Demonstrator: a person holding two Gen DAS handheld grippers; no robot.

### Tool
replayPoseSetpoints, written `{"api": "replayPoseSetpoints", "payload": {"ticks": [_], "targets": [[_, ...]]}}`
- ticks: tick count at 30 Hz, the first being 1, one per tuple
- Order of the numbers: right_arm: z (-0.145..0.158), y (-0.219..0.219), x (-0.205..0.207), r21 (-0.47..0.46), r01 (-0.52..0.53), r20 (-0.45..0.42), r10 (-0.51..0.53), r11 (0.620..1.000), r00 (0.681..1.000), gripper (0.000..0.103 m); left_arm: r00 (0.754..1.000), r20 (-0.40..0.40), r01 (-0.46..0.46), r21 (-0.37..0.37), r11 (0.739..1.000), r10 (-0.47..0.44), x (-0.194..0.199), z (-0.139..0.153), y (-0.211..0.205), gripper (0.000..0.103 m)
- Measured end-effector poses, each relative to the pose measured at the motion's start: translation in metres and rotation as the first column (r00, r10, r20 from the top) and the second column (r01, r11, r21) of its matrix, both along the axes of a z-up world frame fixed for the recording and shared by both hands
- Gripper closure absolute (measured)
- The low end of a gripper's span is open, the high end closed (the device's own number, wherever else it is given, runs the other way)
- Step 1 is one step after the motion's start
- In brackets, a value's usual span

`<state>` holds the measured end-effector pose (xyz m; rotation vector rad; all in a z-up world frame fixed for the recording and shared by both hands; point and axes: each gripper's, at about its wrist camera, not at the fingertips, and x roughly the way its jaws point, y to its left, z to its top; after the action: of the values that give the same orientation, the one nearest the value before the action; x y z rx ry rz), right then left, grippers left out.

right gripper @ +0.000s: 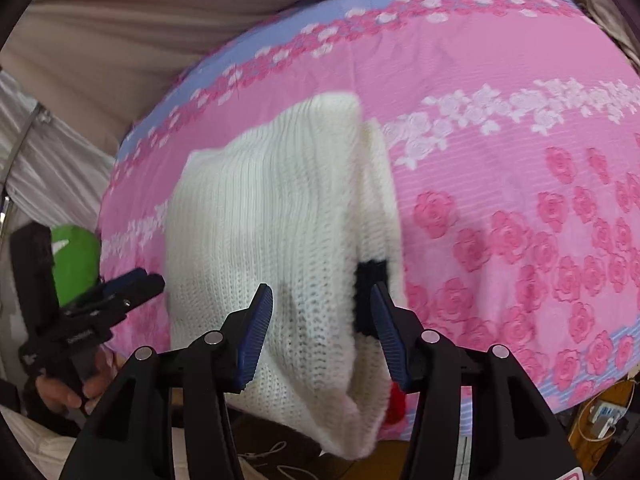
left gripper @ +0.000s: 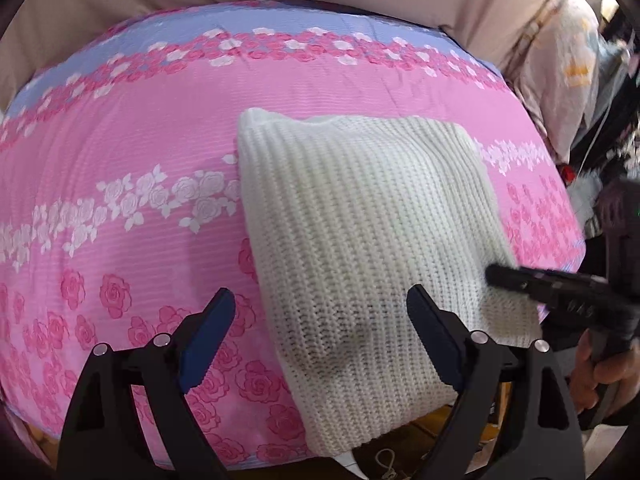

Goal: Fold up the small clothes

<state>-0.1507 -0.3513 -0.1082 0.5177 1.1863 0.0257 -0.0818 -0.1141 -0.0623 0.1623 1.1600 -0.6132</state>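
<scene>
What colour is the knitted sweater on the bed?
The sweater is cream white, clearest in the left wrist view.

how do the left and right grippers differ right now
The left gripper stands wide open, its fingers straddling the near left edge of the white knit garment. The right gripper has a narrower gap, open over the garment's near folded edge, pads apparently not pressing. Both have blue pads, point down at the floral bedspread and hold nothing.
</scene>
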Motion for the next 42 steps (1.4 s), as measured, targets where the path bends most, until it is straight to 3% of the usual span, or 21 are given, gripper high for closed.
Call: {"api": "replayPoseSetpoints", "payload": {"ticks": [1, 3, 6, 9, 12, 15, 17, 19, 22, 26, 31, 32, 36, 38, 40, 42], "targets": [[-0.003, -0.001, 0.000, -0.002, 0.002, -0.015, -0.002, 1.000, 1.000, 0.087, 1.000, 0.013, 0.011, 0.011, 1.000, -0.011, -0.002, 0.000, -0.003, 0.018], [0.001, -0.010, -0.007, 0.036, 0.042, 0.018, -0.042, 0.998, 0.999, 0.088, 0.999, 0.025, 0.023, 0.031, 0.999, -0.024, -0.004, -0.004, -0.006, 0.017], [-0.016, -0.017, -0.011, 0.036, 0.036, -0.018, -0.035, 0.999, 0.999, 0.088, 1.000, -0.025, 0.005, 0.054, 0.999, -0.003, 0.000, -0.018, -0.004, 0.017], [-0.022, -0.021, -0.010, 0.080, 0.051, -0.020, -0.049, 0.995, 0.999, 0.087, 0.998, -0.030, -0.055, -0.009, 0.998, 0.055, 0.006, -0.010, 0.008, 0.016], [0.001, -0.020, -0.012, 0.049, 0.077, 0.022, -0.078, 0.996, 0.997, 0.073, 0.990, -0.054, -0.136, -0.081, 0.987, 0.132, 0.017, -0.005, 0.025, 0.013], [0.018, -0.022, -0.015, -0.079, 0.115, 0.076, -0.109, 0.990, 0.991, 0.030, 0.968, -0.142, -0.225, -0.105, 0.969, 0.209, 0.032, -0.018, 0.038, 0.012], [0.012, -0.026, -0.011, -0.107, 0.116, 0.070, -0.109, 0.987, 0.992, 0.022, 0.959, -0.181, -0.241, -0.111, 0.964, 0.219, 0.038, -0.028, 0.040, 0.012], [-0.004, -0.029, -0.002, -0.074, 0.101, 0.017, -0.100, 0.992, 0.995, 0.021, 0.950, -0.216, -0.253, -0.113, 0.961, 0.225, 0.042, -0.041, 0.042, 0.011], [-0.028, -0.030, 0.003, 0.015, 0.102, -0.043, -0.101, 0.995, 0.994, 0.021, 0.936, -0.262, -0.287, -0.182, 0.941, 0.234, 0.043, -0.049, 0.045, 0.010], [-0.043, -0.030, 0.009, 0.142, 0.117, -0.053, -0.110, 0.983, 0.992, 0.021, 0.925, -0.308, -0.301, -0.241, 0.923, 0.221, 0.050, -0.058, 0.041, 0.010], [-0.052, -0.029, 0.022, 0.180, 0.131, -0.054, -0.124, 0.975, 0.991, 0.016, 0.893, -0.399, -0.345, -0.309, 0.886, 0.208, 0.062, -0.074, 0.035, 0.005], [-0.052, -0.029, 0.024, 0.182, 0.129, -0.054, -0.121, 0.975, 0.991, 0.016, 0.896, -0.394, -0.342, -0.320, 0.883, 0.205, 0.063, -0.073, 0.033, 0.005], [-0.053, -0.033, 0.030, 0.210, 0.132, -0.061, -0.122, 0.969, 0.991, 0.016, 0.901, -0.415, -0.275, -0.330, 0.903, 0.123, 0.060, -0.070, 0.009, 0.008], [-0.054, -0.036, 0.030, 0.242, 0.145, -0.064, -0.134, 0.959, 0.989, 0.017, 0.920, -0.372, -0.240, -0.288, 0.927, 0.122, 0.056, -0.065, -0.001, 0.014], [-0.056, -0.038, 0.030, 0.279, 0.142, -0.065, -0.129, 0.950, 0.989, 0.035, 0.936, -0.334, -0.205, -0.250, 0.946, 0.115, 0.054, -0.059, -0.009, 0.022], [-0.055, -0.035, 0.030, 0.258, 0.124, -0.061, -0.112, 0.958, 0.992, 0.049, 0.942, -0.317, -0.199, -0.252, 0.947, 0.113, 0.052, -0.050, -0.010, 0.038]]}}
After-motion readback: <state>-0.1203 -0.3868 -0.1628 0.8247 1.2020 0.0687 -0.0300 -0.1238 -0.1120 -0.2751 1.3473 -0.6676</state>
